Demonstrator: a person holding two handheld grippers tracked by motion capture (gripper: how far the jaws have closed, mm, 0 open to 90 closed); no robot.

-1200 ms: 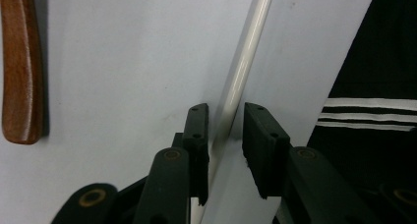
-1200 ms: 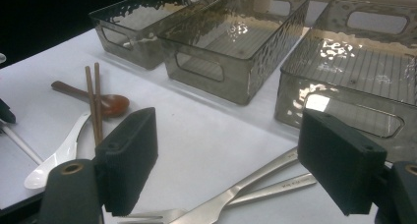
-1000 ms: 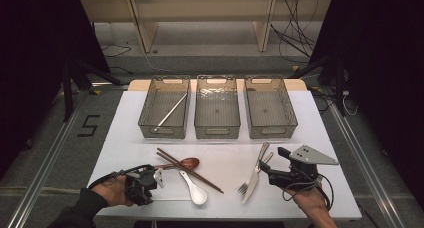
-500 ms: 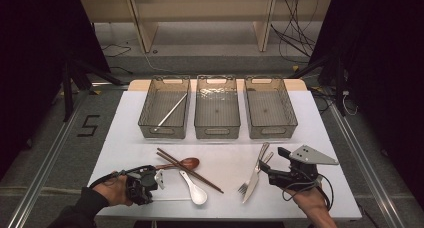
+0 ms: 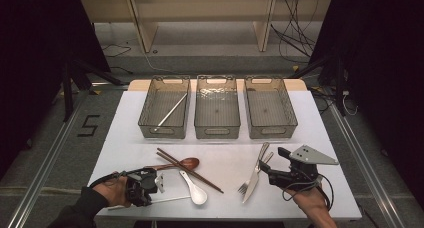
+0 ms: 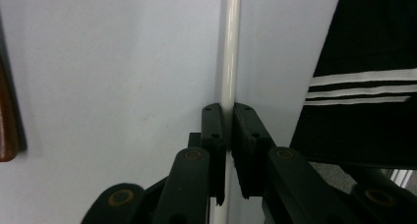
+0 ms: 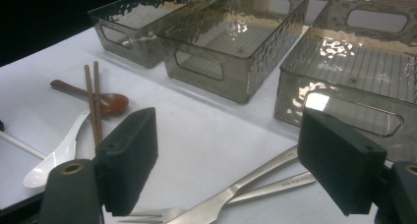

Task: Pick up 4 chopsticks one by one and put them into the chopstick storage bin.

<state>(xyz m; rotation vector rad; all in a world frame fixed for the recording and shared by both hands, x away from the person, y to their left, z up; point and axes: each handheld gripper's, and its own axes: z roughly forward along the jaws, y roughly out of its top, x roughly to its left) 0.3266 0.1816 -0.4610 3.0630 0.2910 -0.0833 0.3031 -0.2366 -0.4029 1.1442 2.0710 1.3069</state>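
- Black left gripper [image 5: 159, 182], ribbed black pads, brass-coloured pivot screws on its arms.
- Black right gripper [image 5: 263, 169], grey three-cornered plate on top, black cable looping behind.
- Dark sleeve [image 5: 80, 208] down to the left wrist.
- Black garment with white stripes.

White table surface [image 5: 125, 133]; three smoky grey translucent plastic bins [image 5: 216, 110] with a rippled texture; dark brown wooden chopsticks [image 5: 190, 170]; reddish-brown wooden spoon [image 5: 187, 163]; white ceramic soup spoon [image 5: 196, 192]; white slender chopstick [image 6: 229, 62]; silver metal fork [image 5: 248, 183] and knife [image 5: 256, 174]; black gripper jaws; black sleeve with white stripes [image 6: 364, 81].
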